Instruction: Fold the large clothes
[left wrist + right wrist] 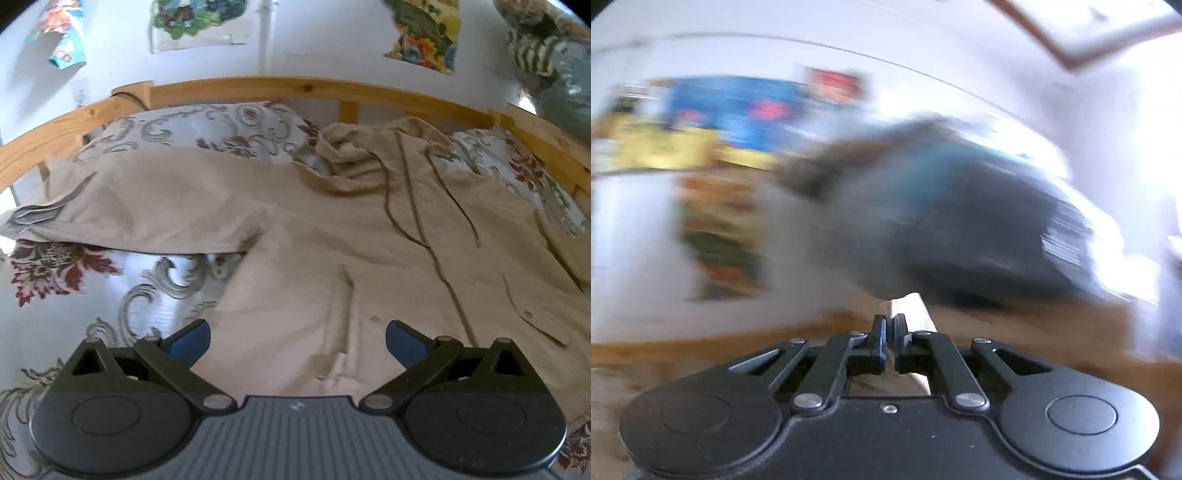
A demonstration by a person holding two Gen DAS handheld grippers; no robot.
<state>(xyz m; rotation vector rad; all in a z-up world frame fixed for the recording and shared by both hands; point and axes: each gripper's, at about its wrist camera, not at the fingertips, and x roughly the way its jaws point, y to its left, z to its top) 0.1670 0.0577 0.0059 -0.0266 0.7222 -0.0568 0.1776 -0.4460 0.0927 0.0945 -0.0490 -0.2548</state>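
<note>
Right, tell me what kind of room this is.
Most likely a bedroom. A jacket lies spread on a bed with a wooden bed frame, there is a floral pillow at its head, and pictures hang on the wall behind.

Bright, soft daylight throughout; mild softness and curved fisheye edges with dark corners in the left wrist view; heavy motion smear across the right wrist view, blown-out white glare at right
</note>
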